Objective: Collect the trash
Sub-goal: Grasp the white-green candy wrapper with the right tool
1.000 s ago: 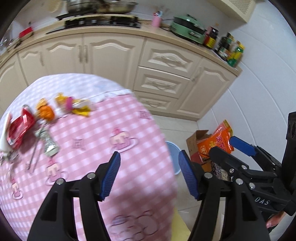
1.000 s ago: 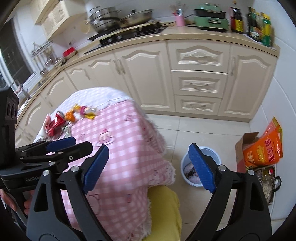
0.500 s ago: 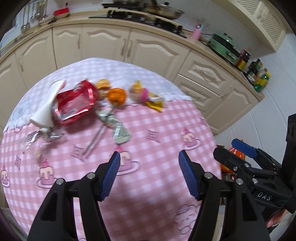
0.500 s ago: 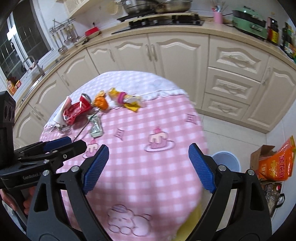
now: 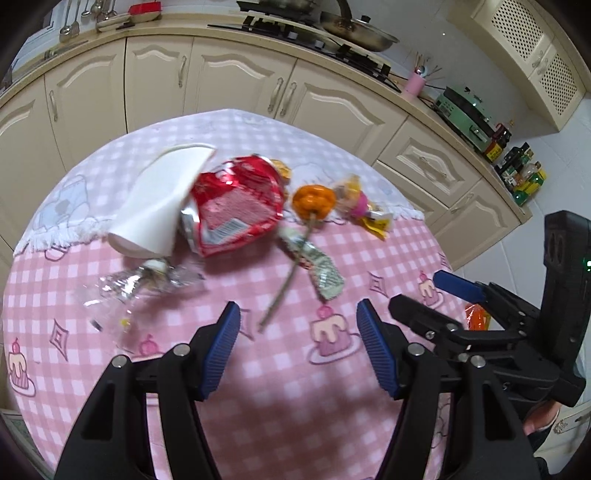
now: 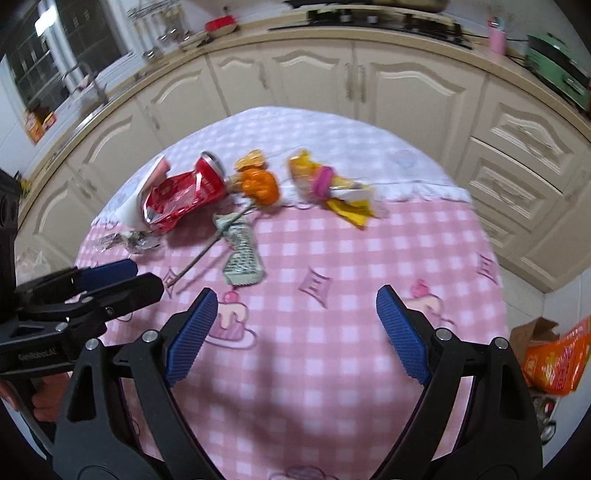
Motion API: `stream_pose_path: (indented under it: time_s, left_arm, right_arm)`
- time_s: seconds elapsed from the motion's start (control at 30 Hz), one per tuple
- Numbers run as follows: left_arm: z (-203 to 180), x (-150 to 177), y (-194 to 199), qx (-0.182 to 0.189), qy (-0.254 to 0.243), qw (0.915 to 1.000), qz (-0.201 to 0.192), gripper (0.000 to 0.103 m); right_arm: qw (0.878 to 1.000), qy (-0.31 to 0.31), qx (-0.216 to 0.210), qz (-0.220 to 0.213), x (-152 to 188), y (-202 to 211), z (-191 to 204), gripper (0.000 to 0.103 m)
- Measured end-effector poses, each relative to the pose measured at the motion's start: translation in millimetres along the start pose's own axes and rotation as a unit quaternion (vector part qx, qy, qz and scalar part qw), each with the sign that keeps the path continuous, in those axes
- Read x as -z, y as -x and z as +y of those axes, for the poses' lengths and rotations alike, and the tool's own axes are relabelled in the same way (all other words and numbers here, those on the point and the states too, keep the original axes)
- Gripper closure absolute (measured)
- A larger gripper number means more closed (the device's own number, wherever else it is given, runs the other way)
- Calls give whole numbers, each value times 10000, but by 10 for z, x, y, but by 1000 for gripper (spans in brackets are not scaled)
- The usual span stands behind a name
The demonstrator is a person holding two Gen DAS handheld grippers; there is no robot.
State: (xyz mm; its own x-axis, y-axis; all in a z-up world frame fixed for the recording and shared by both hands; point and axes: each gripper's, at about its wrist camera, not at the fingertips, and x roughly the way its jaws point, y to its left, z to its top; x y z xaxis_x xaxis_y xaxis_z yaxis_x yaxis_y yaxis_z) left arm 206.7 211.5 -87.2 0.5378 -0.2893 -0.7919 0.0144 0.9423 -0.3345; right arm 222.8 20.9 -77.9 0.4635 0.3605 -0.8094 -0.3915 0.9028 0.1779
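Trash lies on a round table with a pink checked cloth (image 5: 288, 391) (image 6: 369, 258). A crushed red can (image 5: 236, 210) (image 6: 184, 195) rests against a white paper cup (image 5: 159, 206). Beside them are an orange flower on a stem (image 5: 314, 199) (image 6: 258, 186), a silver-green wrapper (image 5: 317, 266) (image 6: 242, 254), a yellow-pink wrapper (image 5: 362, 206) (image 6: 328, 184) and clear crinkled plastic (image 5: 136, 280) (image 6: 125, 240). My left gripper (image 5: 297, 347) (image 6: 110, 280) hovers open, empty, just short of the stem's end. My right gripper (image 6: 291, 328) (image 5: 432, 295) is open and empty over bare cloth.
Cream kitchen cabinets (image 5: 236, 81) (image 6: 406, 88) curve behind the table, with a hob and pans (image 5: 332, 26) on the counter. An orange bag in a cardboard box (image 6: 550, 354) stands on the floor at the right. A person's hand (image 6: 33, 398) holds the left gripper.
Both grippers have swung from the floor and bin side to over the table. The trash now sits larger and nearer the middle of both views. Jaw openings are unchanged.
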Motion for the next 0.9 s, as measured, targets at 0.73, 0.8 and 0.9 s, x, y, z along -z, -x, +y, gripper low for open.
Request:
stream_pose_path:
  time_s: [0.73, 0.8, 0.9]
  left_arm:
    - [216, -175, -289, 178, 277, 9989, 338, 39]
    - [160, -197, -311, 126, 218, 9990, 368, 39]
    - [84, -255, -353, 123, 247, 9987, 438, 38]
  right_arm:
    - [9969, 540, -402, 405, -258, -636, 201, 82]
    - [9970, 412, -509, 419, -214, -584, 95, 82]
    - [9970, 215, -602, 438, -167, -514, -97, 82]
